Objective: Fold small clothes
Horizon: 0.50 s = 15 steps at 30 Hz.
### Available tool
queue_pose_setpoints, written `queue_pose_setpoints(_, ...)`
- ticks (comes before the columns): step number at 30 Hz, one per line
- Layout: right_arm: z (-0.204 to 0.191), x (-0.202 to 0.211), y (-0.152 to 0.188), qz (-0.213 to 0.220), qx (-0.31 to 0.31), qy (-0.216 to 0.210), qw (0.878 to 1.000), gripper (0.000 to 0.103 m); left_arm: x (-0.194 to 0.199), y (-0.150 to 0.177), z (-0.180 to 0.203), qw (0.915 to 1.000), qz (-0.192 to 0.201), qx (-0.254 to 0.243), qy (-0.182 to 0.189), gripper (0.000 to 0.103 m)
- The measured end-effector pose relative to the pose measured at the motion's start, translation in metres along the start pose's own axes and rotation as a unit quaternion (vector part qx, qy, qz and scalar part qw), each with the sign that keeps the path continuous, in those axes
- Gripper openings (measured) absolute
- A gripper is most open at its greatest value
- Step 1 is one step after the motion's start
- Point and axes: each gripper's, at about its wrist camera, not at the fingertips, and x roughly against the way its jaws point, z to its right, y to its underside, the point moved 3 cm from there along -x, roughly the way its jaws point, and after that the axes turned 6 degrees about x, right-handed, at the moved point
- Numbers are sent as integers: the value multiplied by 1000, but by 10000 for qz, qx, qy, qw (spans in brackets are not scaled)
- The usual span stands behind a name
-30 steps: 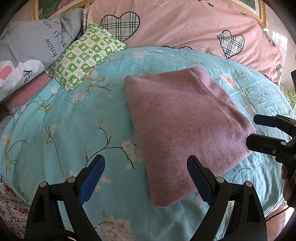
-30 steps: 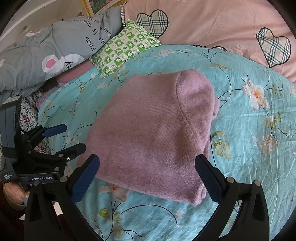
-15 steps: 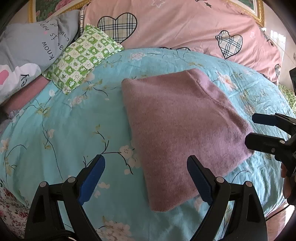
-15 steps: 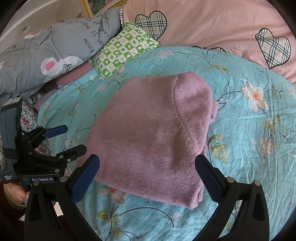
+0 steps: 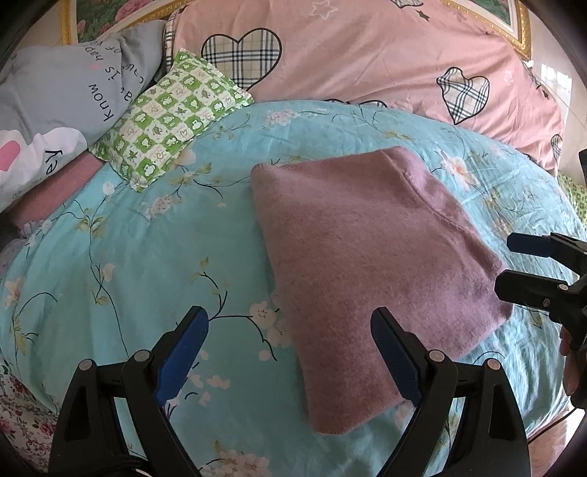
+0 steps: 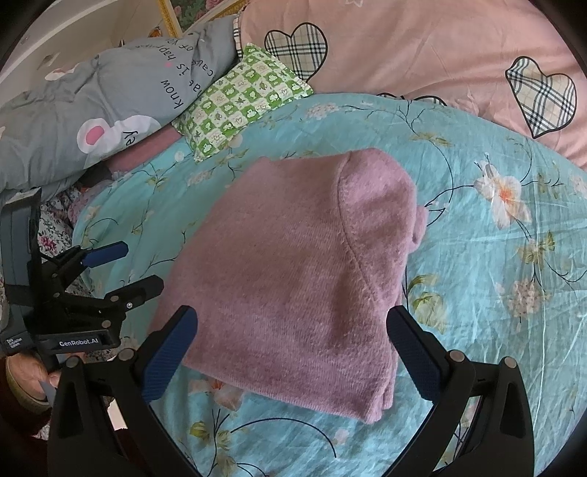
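Folded garment on bed, both my grippers clear of it.

The mauve knit garment (image 5: pixel 370 257) lies folded flat on the turquoise floral bedspread (image 5: pixel 146 257). My left gripper (image 5: pixel 290 352) and right gripper (image 6: pixel 293 348) hover near it, jaws apart, holding nothing.

A turquoise floral bedspread (image 5: pixel 154 257) covers the bed. At its far left edge lies a small green-and-white checked pillow (image 5: pixel 172 117), touching a grey quilt with black lettering (image 5: pixel 55 106) farther left. A folded pink cloth (image 5: pixel 55 187) shows under the quilt. Along the far side stretches a pink duvet with plaid hearts (image 5: pixel 367 58). A gold picture frame (image 5: pixel 488 18) hangs beyond.
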Motion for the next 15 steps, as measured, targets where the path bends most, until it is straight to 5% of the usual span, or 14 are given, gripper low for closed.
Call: queue_pose_setpoints(15, 8, -2, -3, 36, -37, -29, 10000, 103, -3, -6, 2, 10000, 4, 11, 4, 91)
